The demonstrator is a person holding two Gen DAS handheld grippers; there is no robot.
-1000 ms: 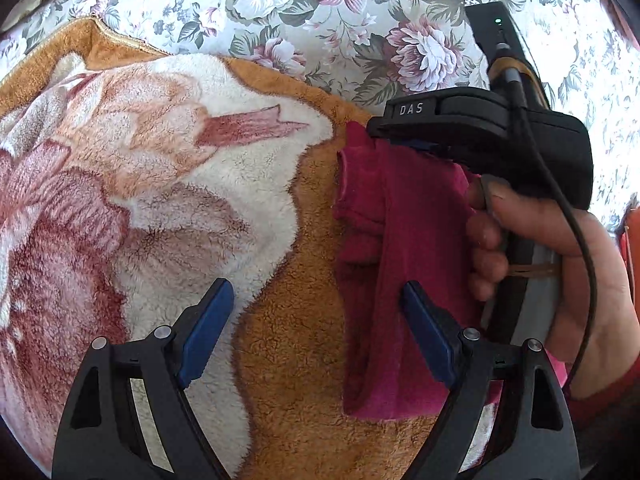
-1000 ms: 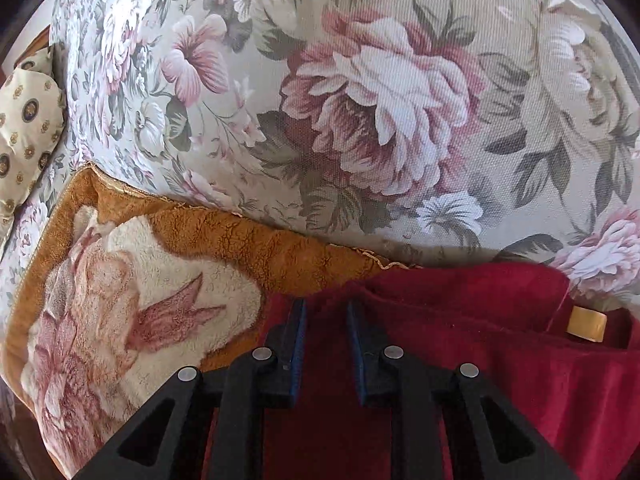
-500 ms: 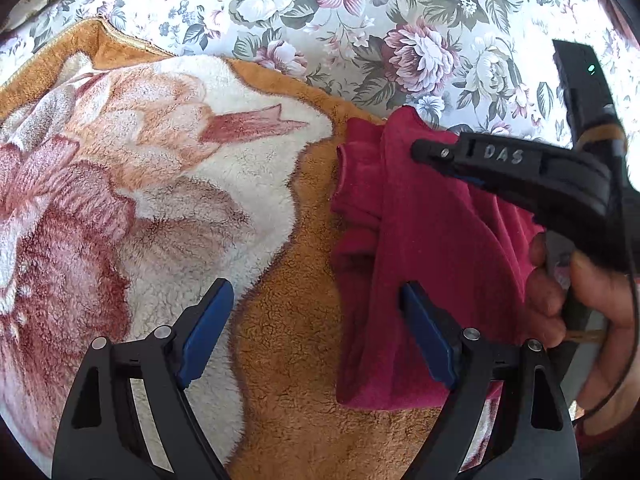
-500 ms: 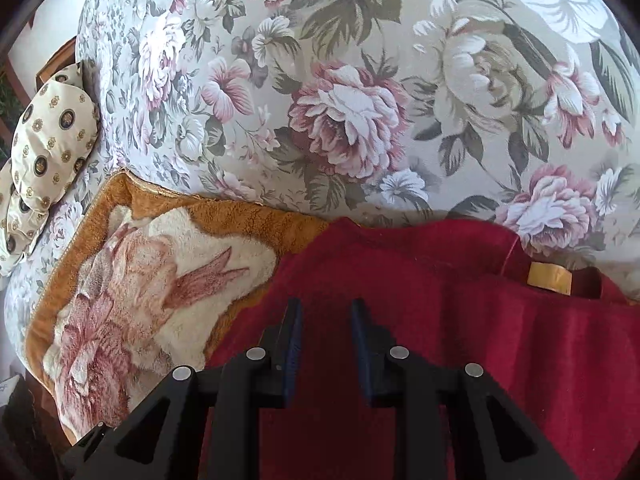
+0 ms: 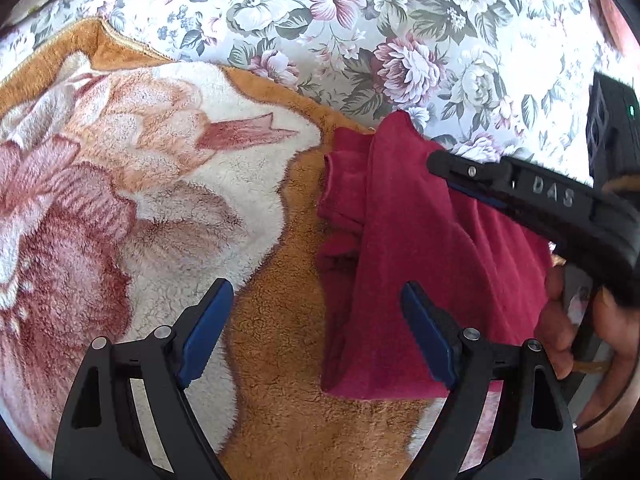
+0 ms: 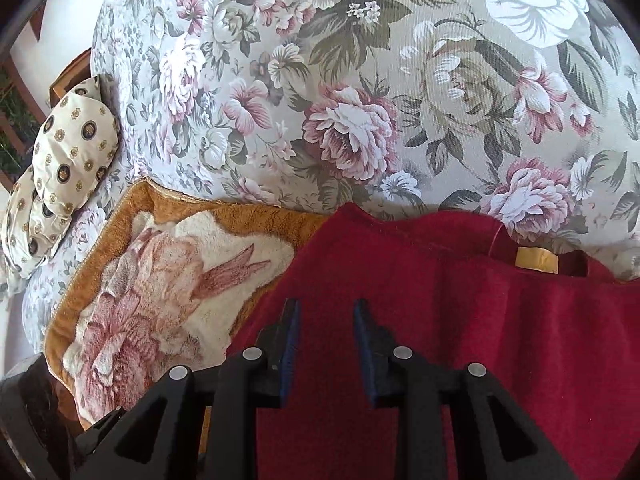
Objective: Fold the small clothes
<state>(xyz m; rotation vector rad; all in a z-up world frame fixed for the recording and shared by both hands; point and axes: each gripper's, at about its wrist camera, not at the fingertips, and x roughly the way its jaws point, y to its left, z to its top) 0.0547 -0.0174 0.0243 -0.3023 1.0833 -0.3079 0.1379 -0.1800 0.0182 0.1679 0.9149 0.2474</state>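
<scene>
Crimson fleecy garment [image 5: 420, 264] is lying partly folded on the orange-bordered plush blanket with the pink flower print [image 5: 160, 216], and its far edge is spilling over onto the floral bedspread in grey-green and pink [image 5: 360, 28]. From your left wrist camera, the folded flap is sitting on top with a bunched bit, maybe a sleeve, poking out on the left side toward the blanket's white patch. You're holding your left gripper [image 5: 316, 328] wide open above the blanket, nothing between the blue pads; the right-hand pad is hanging over the near left edge of the garment, the other one over the blanket's cream part. Your right gripper [image 6: 326, 344] is hovering over the red cloth with its jaws partway apart, and they've just been opening; nothing is caught between them, the fabric is simply lying flat underneath. In the left view you can see that same black gripper reaching in from the right side over the top of the garment, with your hand [image 5: 592, 340] wrapped around its handle at the edge of the picture. Right wrist camera is also showing a tan label [image 6: 536, 258] near the garment's far edge, by what looks like the neck opening, and a cream pillow with dark round medallions [image 6: 68, 152] sitting off at the far left beyond the blanket.
</scene>
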